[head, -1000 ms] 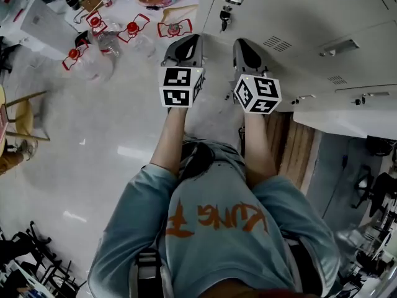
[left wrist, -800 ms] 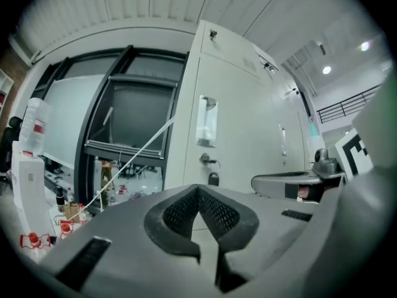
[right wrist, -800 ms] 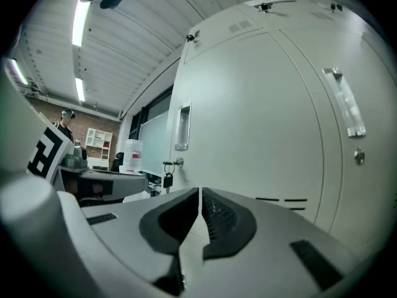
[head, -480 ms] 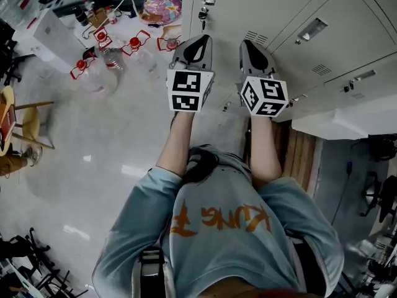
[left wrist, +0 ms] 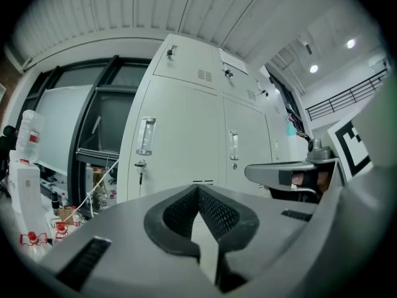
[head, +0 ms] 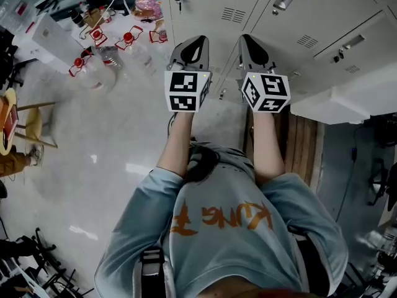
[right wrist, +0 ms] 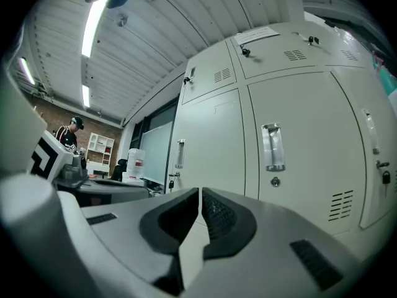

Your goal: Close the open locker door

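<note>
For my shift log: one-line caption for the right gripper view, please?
Right gripper, jaws shut and empty, faces a bank of pale grey metal lockers with recessed handles.

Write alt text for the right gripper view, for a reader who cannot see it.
The right tongs, shut and empty, point at a bank of pale grey lockers. The locker doors have recessed handles and small vents, and those in view look closed. At far left, a person stands in the background under strip ceiling lights.
</note>
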`<action>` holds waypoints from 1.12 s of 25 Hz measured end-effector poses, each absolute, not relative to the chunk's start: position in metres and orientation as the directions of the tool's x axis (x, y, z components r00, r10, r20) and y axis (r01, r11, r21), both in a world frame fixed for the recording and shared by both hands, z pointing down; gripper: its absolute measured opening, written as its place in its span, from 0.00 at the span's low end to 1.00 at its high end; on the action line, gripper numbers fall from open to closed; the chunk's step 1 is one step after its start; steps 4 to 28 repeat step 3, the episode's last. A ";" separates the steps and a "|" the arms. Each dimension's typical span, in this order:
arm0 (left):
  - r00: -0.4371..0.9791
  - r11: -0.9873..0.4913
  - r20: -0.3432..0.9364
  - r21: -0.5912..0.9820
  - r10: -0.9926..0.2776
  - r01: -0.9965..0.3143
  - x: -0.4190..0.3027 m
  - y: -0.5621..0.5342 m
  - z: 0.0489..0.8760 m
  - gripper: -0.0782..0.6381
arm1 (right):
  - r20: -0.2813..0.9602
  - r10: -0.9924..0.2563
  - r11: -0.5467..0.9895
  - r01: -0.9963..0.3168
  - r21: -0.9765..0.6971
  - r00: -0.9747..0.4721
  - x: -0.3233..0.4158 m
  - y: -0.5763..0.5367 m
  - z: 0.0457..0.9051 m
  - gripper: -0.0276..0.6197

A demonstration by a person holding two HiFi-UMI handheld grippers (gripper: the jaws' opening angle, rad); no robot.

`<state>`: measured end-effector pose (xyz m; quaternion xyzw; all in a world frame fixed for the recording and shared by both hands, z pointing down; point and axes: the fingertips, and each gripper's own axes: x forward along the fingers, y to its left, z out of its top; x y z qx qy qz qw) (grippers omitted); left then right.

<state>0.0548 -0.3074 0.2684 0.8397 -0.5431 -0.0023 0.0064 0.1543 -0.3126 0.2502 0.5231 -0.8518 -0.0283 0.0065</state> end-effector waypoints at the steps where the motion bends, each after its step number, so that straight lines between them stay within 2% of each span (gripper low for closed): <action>1: 0.412 -0.412 0.004 0.014 -0.911 -0.911 0.060 -0.302 0.268 0.13 | -0.020 -0.892 0.450 -0.891 0.055 -0.452 0.160 -0.307 0.249 0.10; 28: 0.416 -0.416 0.006 0.015 -0.909 -0.909 0.071 -0.292 0.266 0.13 | -0.026 -0.893 0.448 -0.892 0.054 -0.450 0.171 -0.298 0.245 0.10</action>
